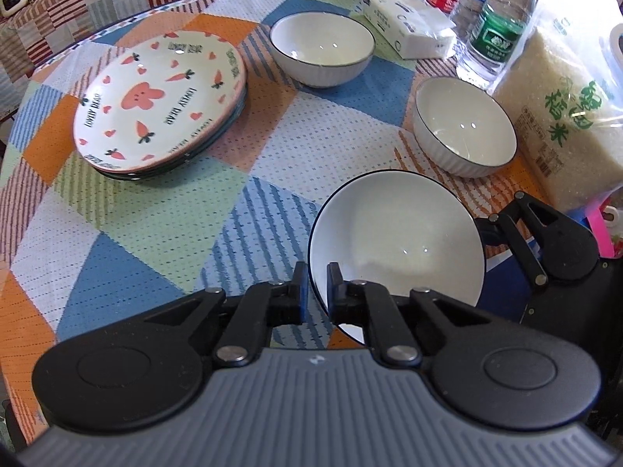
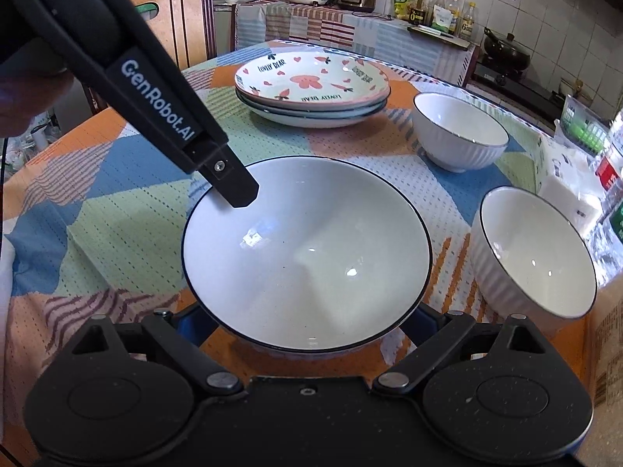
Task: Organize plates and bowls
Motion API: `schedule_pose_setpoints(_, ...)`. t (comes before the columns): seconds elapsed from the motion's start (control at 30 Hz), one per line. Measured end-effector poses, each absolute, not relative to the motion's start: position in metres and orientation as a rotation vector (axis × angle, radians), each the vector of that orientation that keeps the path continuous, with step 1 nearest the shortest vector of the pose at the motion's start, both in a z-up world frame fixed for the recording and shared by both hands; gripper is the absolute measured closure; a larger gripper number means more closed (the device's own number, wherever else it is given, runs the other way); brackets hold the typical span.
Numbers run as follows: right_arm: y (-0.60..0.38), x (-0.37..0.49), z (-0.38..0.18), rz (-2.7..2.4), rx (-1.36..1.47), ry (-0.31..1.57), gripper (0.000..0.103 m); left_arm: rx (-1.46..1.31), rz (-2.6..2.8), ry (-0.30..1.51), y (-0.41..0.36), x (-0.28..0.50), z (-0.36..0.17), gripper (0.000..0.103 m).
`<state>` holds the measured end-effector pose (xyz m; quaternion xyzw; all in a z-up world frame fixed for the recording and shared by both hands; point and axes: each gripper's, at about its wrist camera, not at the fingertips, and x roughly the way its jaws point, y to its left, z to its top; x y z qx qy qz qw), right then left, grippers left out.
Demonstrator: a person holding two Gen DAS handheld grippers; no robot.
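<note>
Round table (image 1: pixel 128 233), covered by patchwork cloth in orange, blue, green and striped panels; bears everything listed below.

Stack of plates (image 1: pixel 161 103), rabbit-and-carrot print on the top one, blue-rimmed plates beneath; set on the far left part of the table, well apart from the bowls. Same stack at the far centre in the right wrist view (image 2: pixel 311 85).

Sack of rice (image 1: pixel 572 116), clear packaging with green lettering, at the table's right edge, just beside one bowl.

Nearest bowl (image 1: pixel 397 233), white with a dark rim, widest in view, at the near side of the table; seen from above in the right wrist view (image 2: pixel 307 253).

Second bowl (image 1: pixel 465 126), ribbed white outside, dark rim, upright, right of centre, close to the rice sack.

Third bowl (image 1: pixel 321 48), same pattern, upright, farther back, near a tissue pack (image 1: pixel 409 23).

Water bottles (image 1: pixel 494 27), clear plastic, far right corner behind the tissue pack.

Left gripper (image 1: pixel 316 292), clamped on the near-left rim of the nearest bowl: one finger outside the wall, one inside. From the right wrist view, entering from upper left, tip over that rim (image 2: pixel 233 190).

Right gripper (image 2: pixel 307 323), fingers spread wide either side of the same bowl's lower wall; contact with the wall cannot be told, fingertips hidden under the bowl.
</note>
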<state>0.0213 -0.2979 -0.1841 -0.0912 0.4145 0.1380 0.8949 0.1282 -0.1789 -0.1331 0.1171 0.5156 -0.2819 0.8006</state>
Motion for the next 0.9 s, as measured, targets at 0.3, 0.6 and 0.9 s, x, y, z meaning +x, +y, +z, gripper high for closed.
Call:
schedule_pose_setpoints(0.3,-0.266,0.049,-0.157,0.401,-0.192,0.808,0.005,0.220,-0.502,1.065,-0.129,0.137,-0.108,0.094)
schedule_pose_setpoints(0.6,-0.226,0.083,-0.167,0.492,-0.227,0.796,0.005,0.183,-0.405,1.075,-0.090,0.153,-0.115,0.094)
schedule_pose_setpoints(0.9,-0.206,0.104,-0.190,0.518,-0.270,0.803,0.005,0.169,-0.353,1.124,-0.078,0.171,-0.141,0.094)
